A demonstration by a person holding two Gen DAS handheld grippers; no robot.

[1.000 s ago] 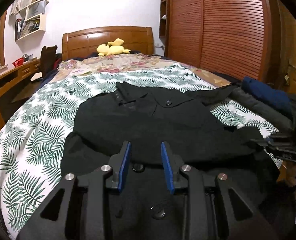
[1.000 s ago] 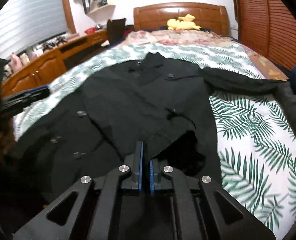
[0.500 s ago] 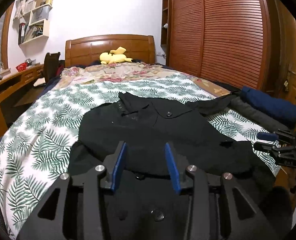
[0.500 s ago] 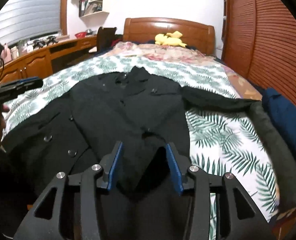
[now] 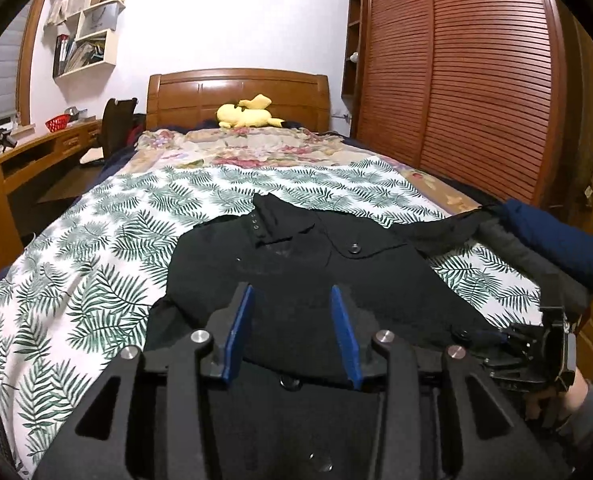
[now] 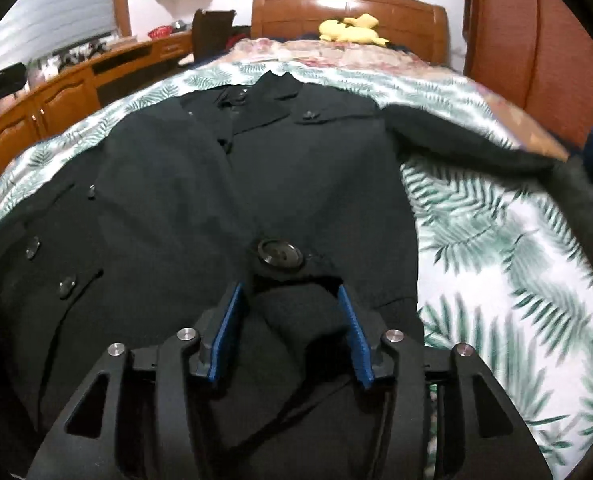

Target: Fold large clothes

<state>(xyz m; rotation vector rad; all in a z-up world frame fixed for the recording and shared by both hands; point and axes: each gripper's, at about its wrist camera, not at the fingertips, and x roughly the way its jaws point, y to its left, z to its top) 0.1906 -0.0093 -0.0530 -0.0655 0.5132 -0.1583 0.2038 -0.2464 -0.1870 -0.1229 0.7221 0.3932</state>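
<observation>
Both claws, left claw point(image 5: 292, 312) & right claw point(image 6: 288, 312), gape wide, holding nothing; black coat point(image 5: 316, 280) hem just below.

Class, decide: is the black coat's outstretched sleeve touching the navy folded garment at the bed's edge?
Touching. In the left wrist view, the sleeve tip runs up against the navy garment, no bedspread between.

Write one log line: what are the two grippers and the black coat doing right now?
left gripper: jaws open, above coat | right gripper: jaws open, holding nothing | black coat: on leaf-print bed cover, one sleeve out sideways
</observation>
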